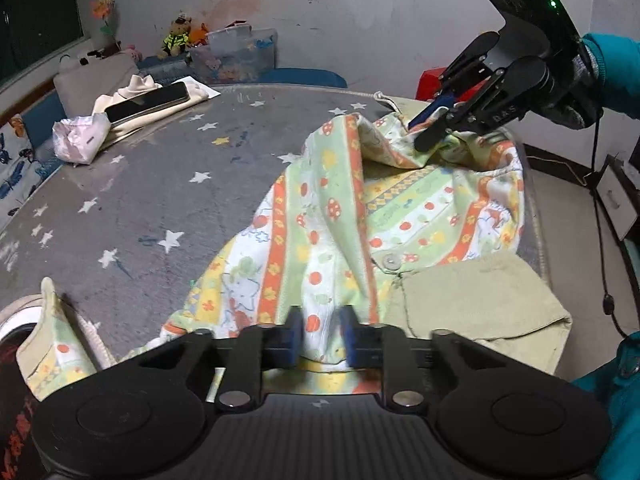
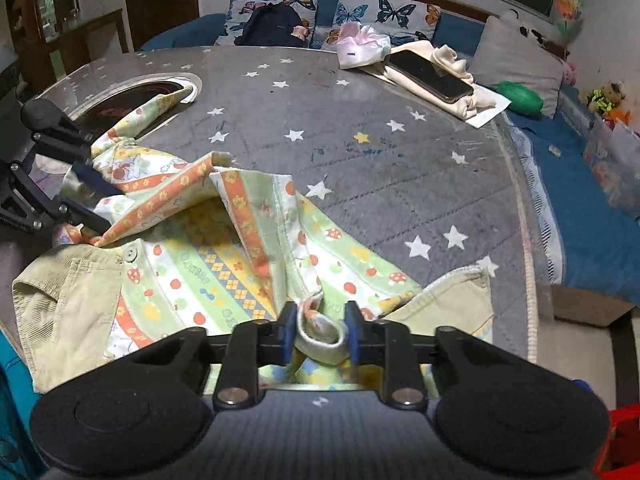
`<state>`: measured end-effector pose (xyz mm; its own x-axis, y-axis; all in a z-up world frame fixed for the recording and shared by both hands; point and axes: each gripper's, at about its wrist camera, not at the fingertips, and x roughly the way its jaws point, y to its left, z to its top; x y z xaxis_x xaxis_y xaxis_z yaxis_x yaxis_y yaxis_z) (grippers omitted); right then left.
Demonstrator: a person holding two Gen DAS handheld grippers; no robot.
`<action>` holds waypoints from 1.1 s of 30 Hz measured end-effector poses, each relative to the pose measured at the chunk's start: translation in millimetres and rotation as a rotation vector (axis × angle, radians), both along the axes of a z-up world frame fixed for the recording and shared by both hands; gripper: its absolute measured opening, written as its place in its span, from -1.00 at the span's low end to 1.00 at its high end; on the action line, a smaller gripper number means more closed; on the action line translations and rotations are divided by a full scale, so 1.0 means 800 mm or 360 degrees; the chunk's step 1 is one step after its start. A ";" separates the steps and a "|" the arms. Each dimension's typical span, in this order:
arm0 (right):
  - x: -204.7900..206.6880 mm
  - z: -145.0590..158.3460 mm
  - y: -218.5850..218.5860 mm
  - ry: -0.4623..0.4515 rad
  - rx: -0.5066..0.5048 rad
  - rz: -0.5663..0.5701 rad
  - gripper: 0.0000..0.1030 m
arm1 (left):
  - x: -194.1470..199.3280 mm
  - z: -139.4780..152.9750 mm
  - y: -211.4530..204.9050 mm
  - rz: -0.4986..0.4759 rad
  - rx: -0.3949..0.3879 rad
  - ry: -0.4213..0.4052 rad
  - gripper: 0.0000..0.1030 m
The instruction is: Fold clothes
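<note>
Left gripper (image 1: pixel 319 334) and right gripper (image 2: pixel 321 332) each pinching a hem of the printed garment (image 1: pixel 328 216); starred tablecloth (image 1: pixel 160 184) lying open far left

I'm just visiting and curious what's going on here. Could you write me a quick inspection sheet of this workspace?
Surface: round table under a grey star-print cover.
Job's things: patterned garment with khaki outer side, crumpled, partly lifted.
Clutter: phone lying on cream cloth; pink-white wrapper beside it.
Grippers: left gripper shut on a fold of the garment; right gripper shut on a rolled cuff of it.
Cables: black cord hanging below the right hand.
Surroundings: blue sofa with butterfly cushions, plush toys, clear storage box.
</note>
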<state>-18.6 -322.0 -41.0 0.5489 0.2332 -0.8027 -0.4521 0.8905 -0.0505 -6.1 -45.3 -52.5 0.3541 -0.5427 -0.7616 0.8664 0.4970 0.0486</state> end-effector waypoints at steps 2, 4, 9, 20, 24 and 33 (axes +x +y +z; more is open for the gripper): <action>-0.003 0.003 0.004 -0.0028 -0.0044 0.0012 -0.76 | -0.003 0.004 0.001 -0.0014 0.0003 -0.0034 -0.83; -0.005 0.010 0.009 -0.0078 -0.0113 0.0033 -0.80 | -0.005 0.012 0.003 -0.0005 -0.0003 -0.0069 -0.89; 0.010 0.041 0.020 -0.0237 -0.0218 0.0055 -0.82 | 0.012 0.047 0.009 0.0094 -0.0004 -0.0268 -0.90; 0.127 0.071 0.050 -0.0465 -0.0368 -0.0009 -0.86 | 0.136 0.086 -0.002 0.0362 0.0212 -0.0785 -0.90; 0.171 0.052 0.052 -0.0531 -0.0385 -0.0134 -0.86 | 0.188 0.064 -0.004 0.0473 0.0303 -0.0919 -0.90; 0.224 0.001 0.044 -0.0357 -0.0210 -0.0276 -0.45 | 0.250 0.004 0.002 0.0653 0.0425 -0.0896 -0.25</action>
<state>160.5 -287.2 -40.4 0.7380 0.0224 -0.6744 -0.2587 0.9325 -0.2522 194.0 -44.1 -49.3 0.8638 -0.1050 -0.4927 0.4222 0.6843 0.5945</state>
